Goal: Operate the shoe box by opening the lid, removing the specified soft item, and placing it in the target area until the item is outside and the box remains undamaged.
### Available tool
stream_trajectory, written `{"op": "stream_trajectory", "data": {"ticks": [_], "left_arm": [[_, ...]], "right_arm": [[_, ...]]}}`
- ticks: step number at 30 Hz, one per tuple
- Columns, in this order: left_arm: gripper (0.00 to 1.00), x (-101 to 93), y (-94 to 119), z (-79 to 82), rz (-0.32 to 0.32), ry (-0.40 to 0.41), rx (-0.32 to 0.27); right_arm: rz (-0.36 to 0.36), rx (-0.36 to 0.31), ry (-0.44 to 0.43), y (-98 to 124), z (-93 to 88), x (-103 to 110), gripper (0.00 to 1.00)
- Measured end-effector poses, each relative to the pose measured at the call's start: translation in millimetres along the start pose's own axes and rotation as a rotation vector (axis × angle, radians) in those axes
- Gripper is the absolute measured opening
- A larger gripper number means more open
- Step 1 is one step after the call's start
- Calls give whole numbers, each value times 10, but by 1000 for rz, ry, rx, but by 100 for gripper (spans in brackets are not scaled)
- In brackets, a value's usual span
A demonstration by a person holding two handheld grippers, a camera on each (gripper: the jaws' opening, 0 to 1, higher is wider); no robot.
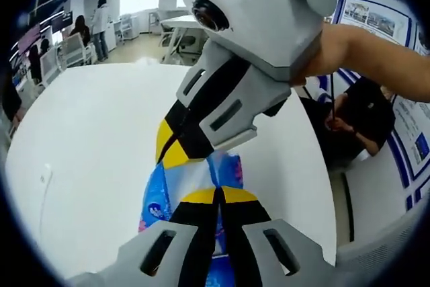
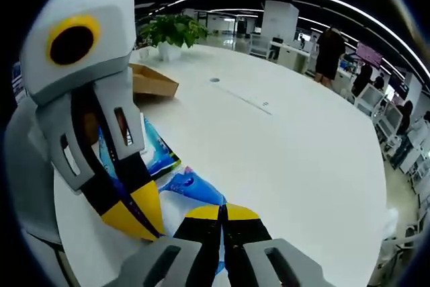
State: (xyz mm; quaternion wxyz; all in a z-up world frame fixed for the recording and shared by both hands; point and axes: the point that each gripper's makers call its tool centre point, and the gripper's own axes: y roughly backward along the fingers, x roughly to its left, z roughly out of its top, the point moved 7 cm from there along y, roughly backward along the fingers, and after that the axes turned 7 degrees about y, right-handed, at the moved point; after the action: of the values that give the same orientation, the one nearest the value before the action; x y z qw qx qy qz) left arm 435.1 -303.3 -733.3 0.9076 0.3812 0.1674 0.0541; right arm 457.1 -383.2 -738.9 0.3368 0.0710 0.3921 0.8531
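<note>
A soft blue-and-white plastic pack point(image 1: 195, 178) hangs over the white table point(image 1: 87, 139), pinched from two sides. My left gripper point(image 1: 218, 194) is shut on its near edge. My right gripper point(image 1: 169, 150) reaches down from the upper right, held by a hand, and is shut on the pack's far edge. In the right gripper view, my right gripper point(image 2: 222, 210) is shut on the crumpled blue pack point(image 2: 191, 186), and my left gripper point(image 2: 138, 217) clamps it from the left. A brown cardboard shoe box point(image 2: 153, 83) lies on the table point(image 2: 289, 159) behind the pack.
A potted green plant point(image 2: 171, 28) stands beyond the box. A seated person in dark clothes point(image 1: 359, 122) is at the table's right edge. Desks, chairs and standing people point(image 2: 329, 52) fill the office around the table. A small round port point(image 2: 214, 80) is set in the tabletop.
</note>
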Motion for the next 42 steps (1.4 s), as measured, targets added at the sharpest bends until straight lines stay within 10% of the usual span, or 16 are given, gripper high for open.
{"op": "stream_trajectory", "data": {"ticks": [42], "left_arm": [[6,-108,139,8,46,-65,-16]], "right_arm": [[-63,54,-6,141,-58,70,7]]}}
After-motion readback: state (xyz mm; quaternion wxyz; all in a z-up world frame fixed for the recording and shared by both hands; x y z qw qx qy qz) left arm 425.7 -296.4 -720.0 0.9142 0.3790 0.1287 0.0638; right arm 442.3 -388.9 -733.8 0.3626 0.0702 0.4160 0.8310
